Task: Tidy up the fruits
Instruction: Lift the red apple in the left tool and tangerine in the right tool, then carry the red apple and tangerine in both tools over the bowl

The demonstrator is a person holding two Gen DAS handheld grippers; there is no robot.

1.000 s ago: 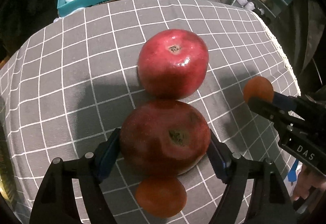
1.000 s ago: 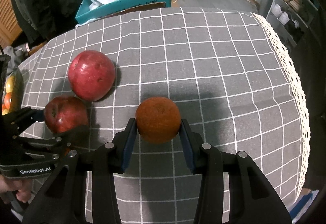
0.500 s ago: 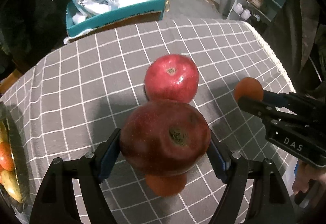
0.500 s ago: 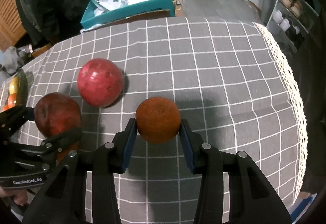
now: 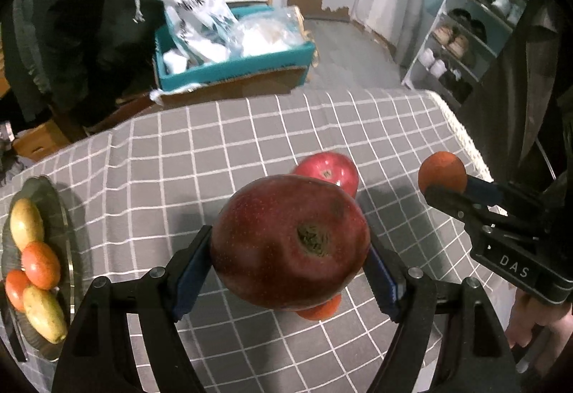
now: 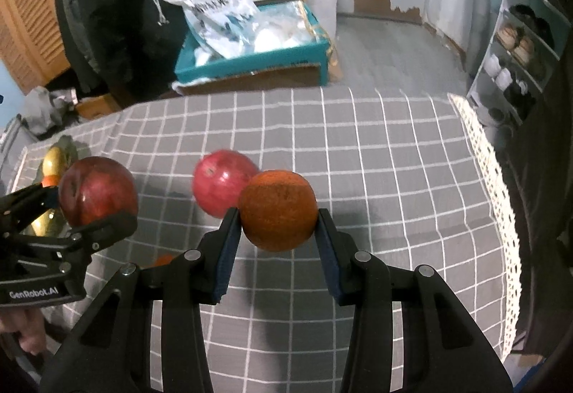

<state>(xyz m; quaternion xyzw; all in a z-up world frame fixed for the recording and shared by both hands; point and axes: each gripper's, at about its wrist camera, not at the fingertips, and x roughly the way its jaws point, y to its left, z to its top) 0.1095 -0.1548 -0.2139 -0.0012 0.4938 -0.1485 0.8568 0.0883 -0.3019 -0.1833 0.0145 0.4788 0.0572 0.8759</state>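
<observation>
The left tongs (image 5: 290, 267) are clamped on a large dark red apple (image 5: 290, 242), held clear above the bench (image 5: 222, 156), which is covered by a grey cloth with a white grid. The right tongs (image 6: 277, 242) are clamped on a round orange tangerine (image 6: 277, 210), also lifted off the cloth.

Take the brighter red apple (image 6: 220, 187) lying on the cloth as the landmark. In the right wrist view the tangerine hangs just in front of it and partly covers it; the dark apple is off to its left. In the left wrist view the dark apple hides the landmark's lower part, and the tangerine sits to its right.

A second small orange fruit (image 5: 320, 310) lies on the cloth nearer than the landmark, mostly hidden under the dark apple. Far left of the landmark, a metal tray (image 5: 70, 250) at the bench edge holds yellow and orange fruit.
</observation>
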